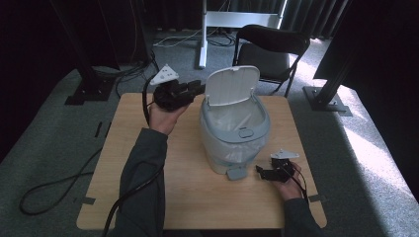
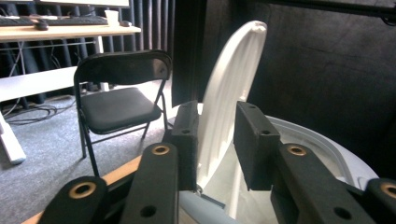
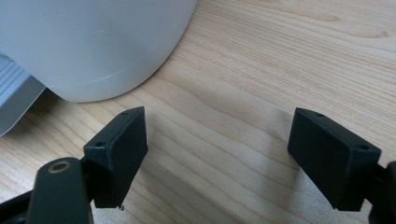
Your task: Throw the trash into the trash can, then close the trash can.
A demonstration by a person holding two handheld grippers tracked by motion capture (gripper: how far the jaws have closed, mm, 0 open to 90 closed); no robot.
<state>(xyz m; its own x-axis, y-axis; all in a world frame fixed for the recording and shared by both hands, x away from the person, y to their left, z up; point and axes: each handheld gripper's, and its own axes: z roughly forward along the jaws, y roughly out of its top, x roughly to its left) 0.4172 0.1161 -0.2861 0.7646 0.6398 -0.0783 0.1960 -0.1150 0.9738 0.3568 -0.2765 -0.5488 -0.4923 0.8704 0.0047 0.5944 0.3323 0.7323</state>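
A pale grey pedal bin [image 1: 220,148] stands mid-table with its white lid [image 1: 232,85] raised upright and a clear liner inside. My left gripper [image 1: 197,88] is held up at the lid's left edge. In the left gripper view its jaws [image 2: 217,121] are parted a little, with the lid [image 2: 233,79] showing in the gap and the bin's rim [image 2: 317,140] below. I cannot tell whether they touch the lid. My right gripper [image 1: 260,170] sits low over the table, just right of the foot pedal [image 1: 236,173]. It stands wide open [image 3: 219,116] and empty beside the bin's base [image 3: 102,42] and pedal [image 3: 11,98].
The wooden table [image 1: 197,197] is bare around the bin. A black folding chair [image 1: 272,47] stands behind the table, also seen in the left gripper view [image 2: 116,102]. Cables lie on the grey carpet at left, and dark stand legs flank the table.
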